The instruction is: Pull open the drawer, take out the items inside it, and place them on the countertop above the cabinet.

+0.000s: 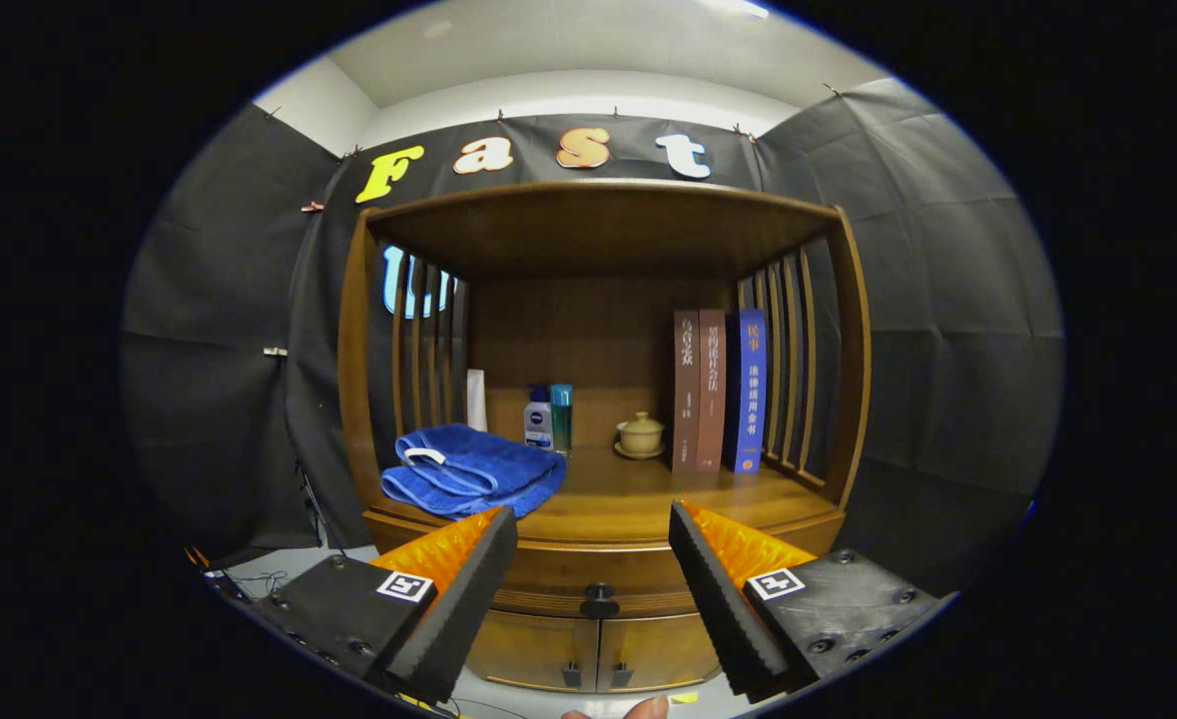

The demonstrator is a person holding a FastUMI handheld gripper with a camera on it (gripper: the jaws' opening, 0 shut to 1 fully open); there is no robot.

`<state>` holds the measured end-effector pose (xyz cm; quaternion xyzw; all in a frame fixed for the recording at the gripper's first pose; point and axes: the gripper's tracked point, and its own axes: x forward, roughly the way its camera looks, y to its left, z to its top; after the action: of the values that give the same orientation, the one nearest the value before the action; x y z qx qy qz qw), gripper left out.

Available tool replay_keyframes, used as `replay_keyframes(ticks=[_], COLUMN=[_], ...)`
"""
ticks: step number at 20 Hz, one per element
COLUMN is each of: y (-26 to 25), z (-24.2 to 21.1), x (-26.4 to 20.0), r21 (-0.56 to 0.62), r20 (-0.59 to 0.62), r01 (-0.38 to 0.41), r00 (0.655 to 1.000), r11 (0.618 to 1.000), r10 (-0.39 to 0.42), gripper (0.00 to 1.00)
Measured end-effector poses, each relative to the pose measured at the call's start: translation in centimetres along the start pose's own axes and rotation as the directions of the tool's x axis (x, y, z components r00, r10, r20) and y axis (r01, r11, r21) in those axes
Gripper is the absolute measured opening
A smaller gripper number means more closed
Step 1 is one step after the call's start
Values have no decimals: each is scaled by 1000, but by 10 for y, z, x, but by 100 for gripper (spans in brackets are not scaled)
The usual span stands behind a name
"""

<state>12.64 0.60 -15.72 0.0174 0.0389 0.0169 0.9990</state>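
Between the spread gripper (593,589) fingers at 6 o'clock, drawer (588,579) knob (599,600): small, rigid, probably slick, pinch it squarely

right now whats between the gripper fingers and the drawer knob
Nothing. In the gripper view the open gripper frames the dark drawer knob, which sits in the gap between the fingers with only the cabinet's wooden front behind it.

Gripper (593,554) fingers spread apart and empty, dark drawer knob (599,600) between them, shut drawer (588,577), folded blue towel (473,469) on countertop (628,499), books (720,389) beyond
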Motion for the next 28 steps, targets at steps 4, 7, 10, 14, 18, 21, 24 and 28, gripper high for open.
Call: replay_keyframes(ticks=[4,7,10,14,18,21,24,28], y=[-4,-2,-4,-5,-10,-14,-15,-12], z=[-46,-81,-115,-155,-170,-175,-173,-173], x=[27,45,62,81,91,96,97,86], r21=[-23,-8,-11,-24,-10,-11,-33,-2], r20=[-36,-72,-114,-185,-201,-192,-165,-188], r01=[21,20,23,21,50,59,52,51], r00=[999,997,993,983,978,980,985,981], r11=[1000,1000,1000,999,999,998,998,999], r10=[-22,-21,-24,-25,-51,-60,-57,-51], gripper=[98,98,98,96,58,52,37,33])
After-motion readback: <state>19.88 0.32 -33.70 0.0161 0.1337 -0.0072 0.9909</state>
